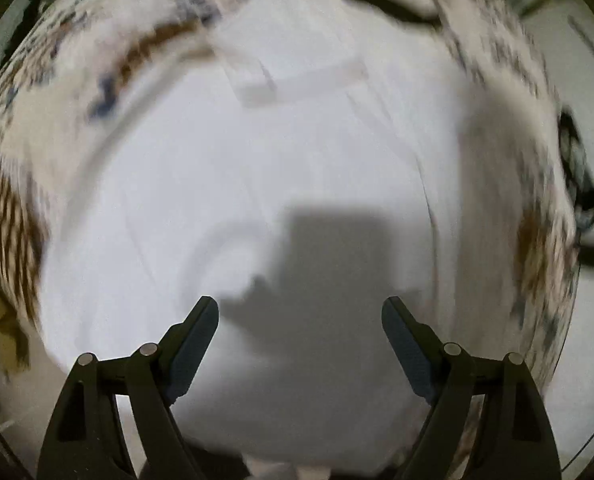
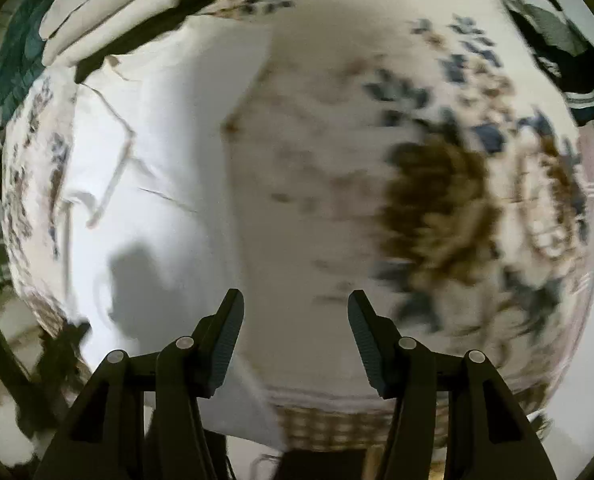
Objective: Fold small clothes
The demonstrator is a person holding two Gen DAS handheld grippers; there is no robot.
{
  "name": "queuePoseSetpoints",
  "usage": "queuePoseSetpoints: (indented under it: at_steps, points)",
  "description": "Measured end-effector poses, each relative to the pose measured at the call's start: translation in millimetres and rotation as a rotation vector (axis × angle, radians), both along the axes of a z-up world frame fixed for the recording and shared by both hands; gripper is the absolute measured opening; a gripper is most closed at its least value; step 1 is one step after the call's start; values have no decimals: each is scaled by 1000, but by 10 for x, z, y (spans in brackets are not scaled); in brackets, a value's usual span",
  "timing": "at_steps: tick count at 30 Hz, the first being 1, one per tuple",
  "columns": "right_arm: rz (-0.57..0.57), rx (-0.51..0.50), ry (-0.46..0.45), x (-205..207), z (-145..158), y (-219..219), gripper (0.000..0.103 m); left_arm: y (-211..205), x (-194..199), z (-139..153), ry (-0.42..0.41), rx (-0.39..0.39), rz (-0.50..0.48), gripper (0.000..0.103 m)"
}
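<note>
White garment (image 1: 257,168) spread flat, neckline (image 1: 225,256) near left gripper (image 1: 300,314)

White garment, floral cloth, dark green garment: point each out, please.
white garment (image 1: 201,184): left wrist view, its flat middle.
floral cloth (image 2: 437,204): right wrist view, the brown flower.
dark green garment (image 2: 15,60): right wrist view, upper-left edge.

White garment (image 1: 257,184) spread flat, creased, on floral cloth (image 2: 437,184)
</note>
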State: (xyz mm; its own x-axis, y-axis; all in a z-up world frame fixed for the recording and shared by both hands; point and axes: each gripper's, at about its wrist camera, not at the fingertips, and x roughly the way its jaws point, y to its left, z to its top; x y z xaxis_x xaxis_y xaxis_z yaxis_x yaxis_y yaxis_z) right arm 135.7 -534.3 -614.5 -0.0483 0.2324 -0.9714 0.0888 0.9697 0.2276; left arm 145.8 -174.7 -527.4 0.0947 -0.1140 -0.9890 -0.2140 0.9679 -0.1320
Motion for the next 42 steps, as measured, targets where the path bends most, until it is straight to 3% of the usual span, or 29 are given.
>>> queuePoseSetpoints:
  at_steps: [2, 5, 8, 10, 12, 15, 21, 29, 30, 32, 36, 42]
  points:
    - [15, -3, -8, -11, 4, -208, 56, -413, -283, -93, 51, -25, -1, 83]
    - [28, -33, -7, 54, -80, -396, 56, -945, -537, -318, 116, -134, -30, 83]
    - [54, -29, 11, 152, -187, -489, 56, -1431, -695, -612, 143, -114, -133, 75]
    - [75, -20, 10, 228, -237, -468, 56, -1628, -749, -854, 184, -39, -179, 15]
    - [85, 9, 16, 338, -285, -432, 56, -1578, -765, -933, 181, -8, -153, 1]
    - [70, 108, 17, 588, -352, -372, 56, -1270, -755, -719, 112, -69, -49, 0]
    - [69, 265, -27, 1462, -654, 49, 56, -758, -804, -222, 9, -54, 21, 0]
    - [-44, 303, 37, 2200, -1136, 401, 54, -248, -1059, 65, -61, -47, 152, 0]
    - [-40, 310, 18, 2218, -1108, 434, 30, -204, -1073, 94, -68, -51, 166, 0]
    - [-12, 286, -17, 2235, -980, 530, 6, -131, -1070, 168, -90, -64, 187, 0]
    - [70, 215, -106, 2242, -497, 848, 4, 71, -1034, 327, -121, -81, 226, 0]
    - [184, 159, -212, 2441, 332, 1649, 4, 813, -980, 549, -163, -105, 319, 0]
